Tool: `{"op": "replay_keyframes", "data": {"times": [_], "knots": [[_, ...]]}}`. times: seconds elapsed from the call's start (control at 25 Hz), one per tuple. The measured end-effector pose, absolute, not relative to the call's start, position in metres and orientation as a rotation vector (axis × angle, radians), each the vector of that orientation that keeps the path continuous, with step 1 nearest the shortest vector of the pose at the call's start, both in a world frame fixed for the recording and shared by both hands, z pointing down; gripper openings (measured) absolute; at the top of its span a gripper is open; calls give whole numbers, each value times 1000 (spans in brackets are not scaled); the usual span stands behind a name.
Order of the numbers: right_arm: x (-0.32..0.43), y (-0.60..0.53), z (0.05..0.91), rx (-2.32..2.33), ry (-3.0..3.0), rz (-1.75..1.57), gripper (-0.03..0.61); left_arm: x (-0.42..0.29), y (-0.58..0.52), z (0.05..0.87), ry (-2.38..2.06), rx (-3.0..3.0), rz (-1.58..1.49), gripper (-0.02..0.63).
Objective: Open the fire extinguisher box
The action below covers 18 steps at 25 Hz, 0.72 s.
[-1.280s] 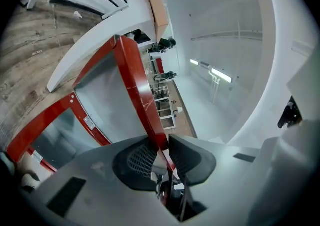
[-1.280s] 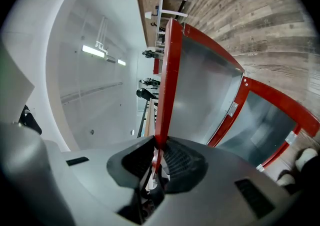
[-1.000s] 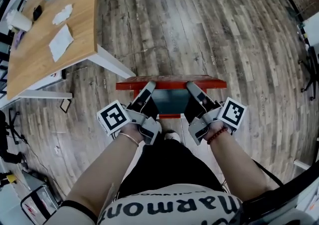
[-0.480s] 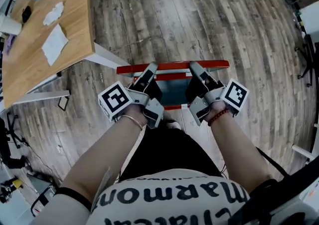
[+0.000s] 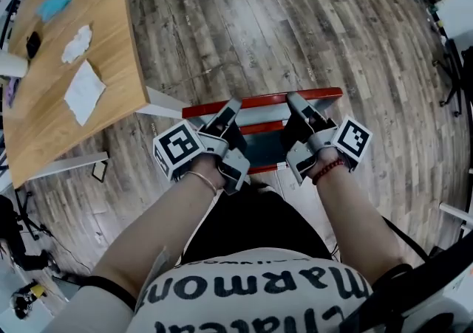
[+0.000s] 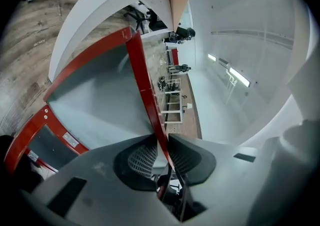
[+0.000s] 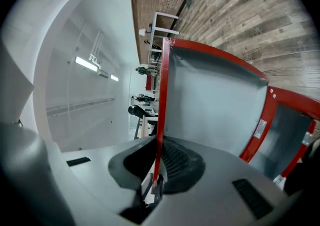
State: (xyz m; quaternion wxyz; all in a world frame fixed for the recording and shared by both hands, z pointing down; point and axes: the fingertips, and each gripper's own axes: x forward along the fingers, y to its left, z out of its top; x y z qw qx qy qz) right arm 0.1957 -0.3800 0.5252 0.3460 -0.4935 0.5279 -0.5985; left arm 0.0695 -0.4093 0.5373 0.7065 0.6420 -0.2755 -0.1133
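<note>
**Both grippers on the raised lid**

The fire extinguisher box [image 5: 264,168] stands on the wooden floor [image 5: 310,21] at the person's feet, its red lid [image 5: 262,100] lifted. The left gripper [image 6: 161,146] has its jaws clamped on the lid's thin edge. The right gripper [image 7: 157,162] is closing its jaws on that same edge, with the pads touching it.

A white shirt [image 5: 259,291] with big black letters is worn over black trousers [image 5: 247,228]. A thin bracelet [image 5: 198,178] is seen on the left wrist and a red bead bracelet [image 5: 329,170] on the right. The left gripper [image 5: 230,107] and right gripper [image 5: 294,98] are made of grey plastic. Each is topped with a white cube [image 5: 179,150] marked with black squares. Dark dotted pads [image 6: 141,160] are set inside the jaws. The right gripper's jaws are closing, with the edge of the red box door [image 7: 161,115] between them.
</note>
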Motion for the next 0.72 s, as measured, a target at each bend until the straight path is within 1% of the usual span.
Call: {"op": "replay_keyframes", "data": {"times": [0.2, 0.36, 0.44, 0.48, 0.72], "knots": [[198, -390, 528, -1280, 1357, -1537, 32, 71, -418, 540, -607, 1417, -253, 66], [201, -397, 528, -1264, 1376, -1552, 32, 77, -426, 535, -611, 1425, -318, 64], [201, -403, 528, -1249, 1390, -1573, 32, 77, -431, 534, -635, 1425, -350, 53], [200, -405, 529, -1243, 1402, -1587, 32, 76, -432, 536, -662, 1423, -353, 35], [204, -415, 535, -1198, 1459, -1669, 32, 78, -441, 542, -776, 1419, -393, 35]]}}
